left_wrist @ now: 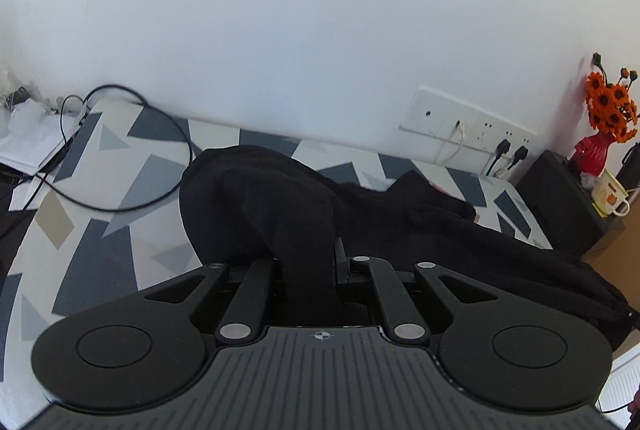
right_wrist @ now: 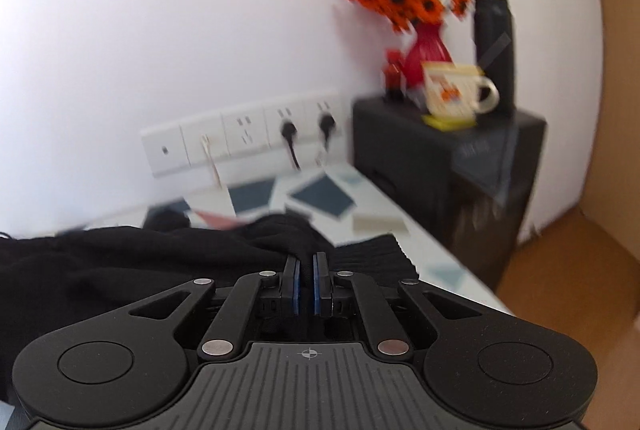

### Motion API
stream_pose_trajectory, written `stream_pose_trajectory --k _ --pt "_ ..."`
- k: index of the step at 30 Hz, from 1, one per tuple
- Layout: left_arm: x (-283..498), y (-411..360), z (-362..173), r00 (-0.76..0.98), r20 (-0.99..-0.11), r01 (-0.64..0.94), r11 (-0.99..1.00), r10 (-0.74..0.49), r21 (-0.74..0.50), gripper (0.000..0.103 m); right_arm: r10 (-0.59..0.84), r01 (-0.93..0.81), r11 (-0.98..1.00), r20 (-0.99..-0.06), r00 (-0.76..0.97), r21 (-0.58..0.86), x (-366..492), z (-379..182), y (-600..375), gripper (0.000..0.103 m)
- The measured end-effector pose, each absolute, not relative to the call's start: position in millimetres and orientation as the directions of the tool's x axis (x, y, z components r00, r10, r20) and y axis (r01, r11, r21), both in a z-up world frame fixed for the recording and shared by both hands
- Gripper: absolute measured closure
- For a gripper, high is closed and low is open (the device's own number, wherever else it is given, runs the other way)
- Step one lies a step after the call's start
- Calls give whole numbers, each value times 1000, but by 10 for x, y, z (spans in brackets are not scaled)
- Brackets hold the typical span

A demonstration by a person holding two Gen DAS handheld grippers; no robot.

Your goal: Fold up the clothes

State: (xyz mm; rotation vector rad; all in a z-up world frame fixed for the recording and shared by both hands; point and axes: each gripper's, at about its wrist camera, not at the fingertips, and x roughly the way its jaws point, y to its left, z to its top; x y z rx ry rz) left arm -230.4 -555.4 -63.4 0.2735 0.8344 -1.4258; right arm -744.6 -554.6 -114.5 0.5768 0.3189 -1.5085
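A black garment (left_wrist: pixel 400 230) lies bunched on the patterned worktop (left_wrist: pixel 100 242), below the wall sockets (left_wrist: pixel 472 128). A fold is pinched in each narrow gripper, left (left_wrist: pixel 308 262) and right (right_wrist: pixel 306 270). Both grips should be kept level and the cloth drawn taut away from the sockets.

Home room, likely lived-in: table with grey-white geometric-patterned cloth (left_wrist: pixel 104 230) against plain white wall (left_wrist: pixel 300 30), white wall socket strip (left_wrist: pixel 468 128) with plugs, red vase of orange artificial flowers (right_wrist: pixel 424 50), cream printed mug (right_wrist: pixel 456 92) on black box (right_wrist: pixel 444 166).
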Motion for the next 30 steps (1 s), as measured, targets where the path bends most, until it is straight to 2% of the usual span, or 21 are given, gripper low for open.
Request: stream_pose_trajectory --k 4,9,18,26,29,30 --pt "-2255 -5477 -894 -90 -721 929 202 -687 -309 95 -783 980 -107 -622 21 168 -7480 -1423 -5327 98" --pt "-2258 -5412 -1203 -91 -781 931 225 -618 -287 95 -738 979 -130 -675 10 158 -7417 -1651 -5223 97" --pt "-2273 -5351 -1351 -104 -807 934 221 -581 -279 94 -655 994 -73 -755 18 86 -7239 -1861 -5265 97" --pt "-2266 -5326 -1358 -119 -815 932 220 -568 -289 92 -630 993 -68 -776 28 91 -7213 -1894 -5279 96" --pt "-2248 -5308 -1324 -124 -806 926 224 -579 -304 87 -640 990 -74 -767 42 116 -7242 -1829 -5255 90" --pt "-2242 -5301 -1309 -126 -802 924 225 -584 -309 85 -651 989 -78 -758 46 126 -7258 -1781 -5230 84"
